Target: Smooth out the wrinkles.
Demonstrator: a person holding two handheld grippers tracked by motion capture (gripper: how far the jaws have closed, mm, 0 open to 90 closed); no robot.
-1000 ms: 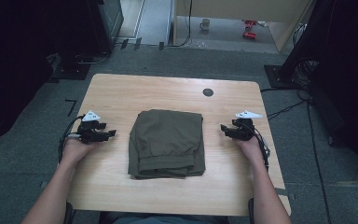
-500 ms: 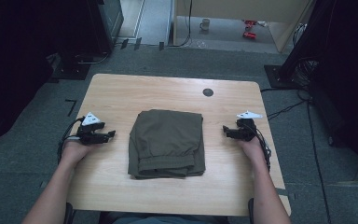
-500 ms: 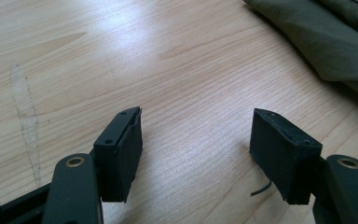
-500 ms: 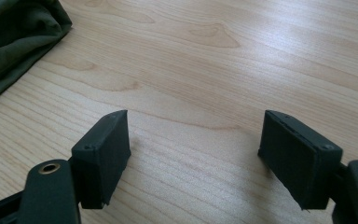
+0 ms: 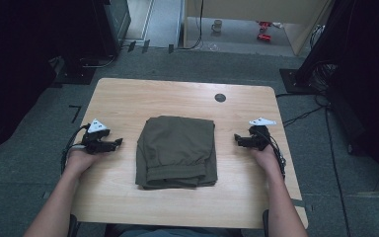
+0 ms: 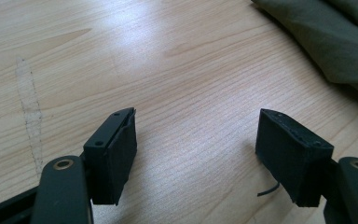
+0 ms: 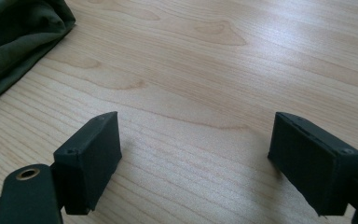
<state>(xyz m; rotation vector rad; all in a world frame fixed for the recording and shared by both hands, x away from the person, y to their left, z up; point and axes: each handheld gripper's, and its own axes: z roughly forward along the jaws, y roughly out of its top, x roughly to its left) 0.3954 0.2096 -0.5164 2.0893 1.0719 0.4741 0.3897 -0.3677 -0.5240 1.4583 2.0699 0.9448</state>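
Note:
A folded olive-green garment lies in the middle of the wooden table. My left gripper rests on the table to its left, pointing toward it, a short gap away. My right gripper rests to the garment's right, pointing at it. Both have just been opening their jaws, and only bare wood lies between them. In the left gripper view the jaws stand wide apart, the garment's edge at the upper right. In the right gripper view the gripper is open, with the garment at the upper left.
A round dark grommet sits near the table's far edge. Cables run from both grippers off the table's sides. Dark equipment and stands surround the table on the grey floor; a mug stands on the floor far behind.
Both grippers' jaws look slightly wider apart than a second ago. The hands and the garment have stayed where they were.

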